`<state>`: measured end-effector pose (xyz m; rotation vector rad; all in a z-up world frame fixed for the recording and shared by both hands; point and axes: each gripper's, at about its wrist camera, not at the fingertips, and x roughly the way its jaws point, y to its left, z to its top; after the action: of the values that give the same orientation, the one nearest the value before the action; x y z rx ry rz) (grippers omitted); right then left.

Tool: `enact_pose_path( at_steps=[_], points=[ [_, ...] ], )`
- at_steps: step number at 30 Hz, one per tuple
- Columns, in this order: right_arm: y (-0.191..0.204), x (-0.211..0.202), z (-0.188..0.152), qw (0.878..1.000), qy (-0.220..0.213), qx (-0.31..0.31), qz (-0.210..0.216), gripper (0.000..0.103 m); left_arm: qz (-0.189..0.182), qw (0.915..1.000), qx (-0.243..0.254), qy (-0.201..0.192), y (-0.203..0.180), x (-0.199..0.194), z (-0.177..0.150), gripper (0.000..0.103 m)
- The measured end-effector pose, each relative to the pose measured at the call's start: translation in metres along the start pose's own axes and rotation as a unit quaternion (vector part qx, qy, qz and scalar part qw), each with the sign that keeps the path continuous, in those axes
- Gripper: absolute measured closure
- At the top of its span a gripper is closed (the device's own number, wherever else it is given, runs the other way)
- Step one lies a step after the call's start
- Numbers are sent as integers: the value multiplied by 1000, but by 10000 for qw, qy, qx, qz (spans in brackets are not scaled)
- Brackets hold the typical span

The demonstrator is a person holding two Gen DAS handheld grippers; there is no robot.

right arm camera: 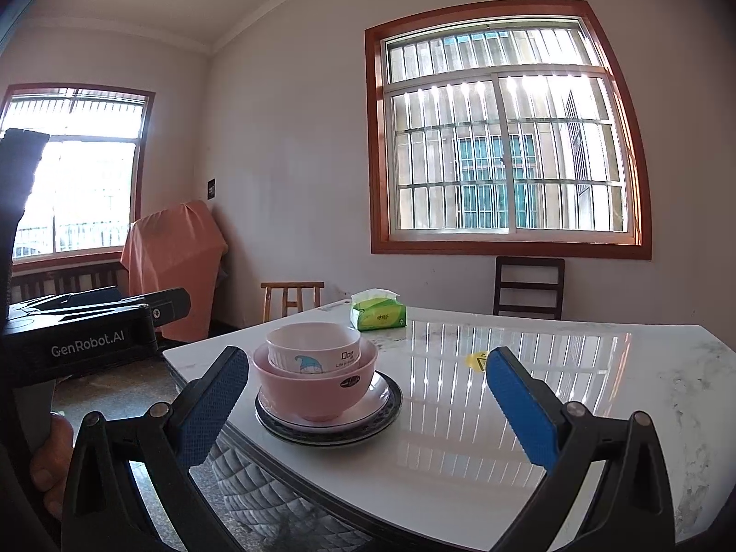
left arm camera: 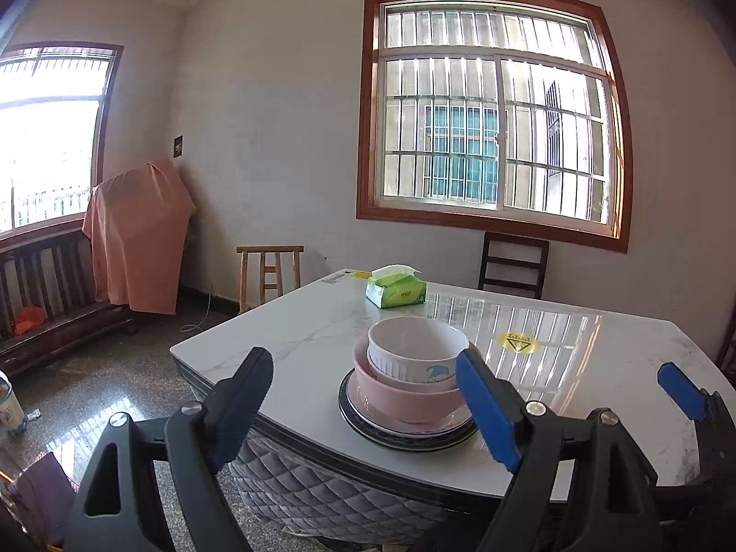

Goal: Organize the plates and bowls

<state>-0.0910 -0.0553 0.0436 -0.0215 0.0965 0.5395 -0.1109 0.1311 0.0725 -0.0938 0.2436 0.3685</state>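
Left gripper (left arm camera: 368, 407): jaws wide apart, nothing between the pads, held short of the stack. Stack sits near the table's (right arm camera: 598, 395) left front corner: white bowl (right arm camera: 313, 349) nested in pink bowl (right arm camera: 315, 384), both on a pale plate (right arm camera: 363, 402) over a dark-rimmed plate (right arm camera: 391, 407). Right gripper (right arm camera: 368, 407): jaws also spread, empty, stack just inside its left finger. Tissue pack (right arm camera: 378, 315) at far edge, well apart from the stack
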Motion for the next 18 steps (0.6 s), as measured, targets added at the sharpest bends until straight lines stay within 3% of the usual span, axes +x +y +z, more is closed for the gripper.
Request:
enact_pose_path(
  at_steps=[18],
  points=[
    [4, 2, -4, 9998, 161, 16, 67, 0, 26, 9998, 195, 14, -7, -5, -2, 19]
  ],
)
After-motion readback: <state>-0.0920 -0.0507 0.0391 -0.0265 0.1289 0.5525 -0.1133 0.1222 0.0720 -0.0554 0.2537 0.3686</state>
